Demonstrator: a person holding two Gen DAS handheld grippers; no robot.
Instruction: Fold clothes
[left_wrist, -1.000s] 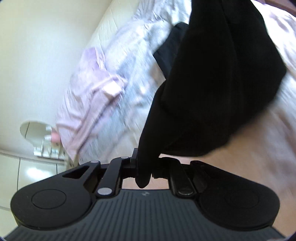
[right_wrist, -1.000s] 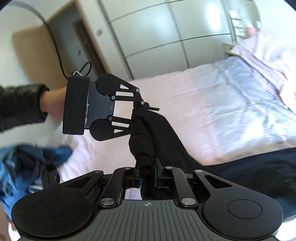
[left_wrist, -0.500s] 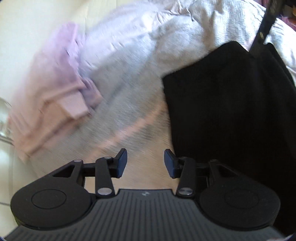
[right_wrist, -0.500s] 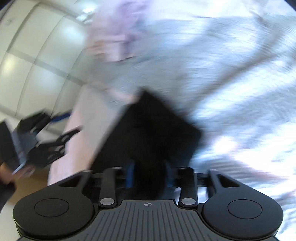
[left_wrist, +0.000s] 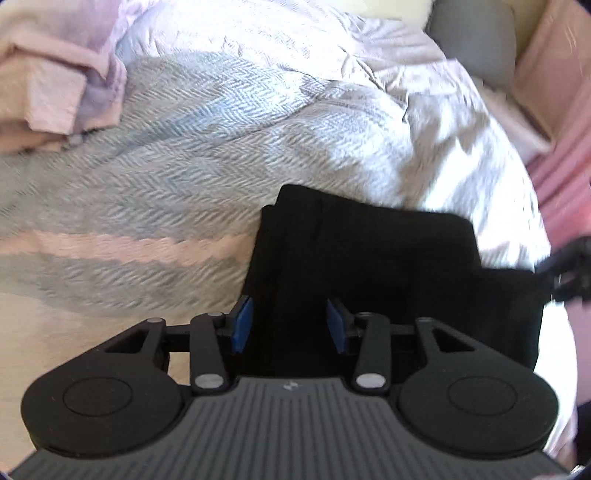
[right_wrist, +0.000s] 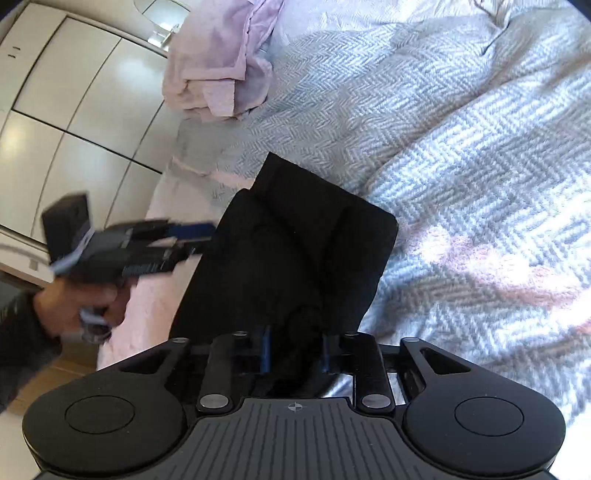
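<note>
A black garment (left_wrist: 373, 258) lies folded into a rough rectangle on the grey herringbone blanket (left_wrist: 166, 155) of a bed; it also shows in the right wrist view (right_wrist: 295, 258). My left gripper (left_wrist: 290, 325) is open, its blue pads on either side of the garment's near left edge. My right gripper (right_wrist: 293, 350) is open, with a bunched bit of the black cloth between its pads at the near edge. The left gripper also shows in the right wrist view (right_wrist: 199, 240), blurred, at the garment's left side.
A crumpled pink-lilac cloth (right_wrist: 218, 66) lies at the far end of the bed, also in the left wrist view (left_wrist: 55, 74). White wardrobe doors (right_wrist: 74, 103) stand beyond the bed's left edge. A pink pillow (left_wrist: 554, 92) and a grey one (left_wrist: 476, 40) lie at right.
Both grippers let go of the black garment, which went from hanging in the air to lying folded on the blanket. The left gripper has come back over its near left edge.
</note>
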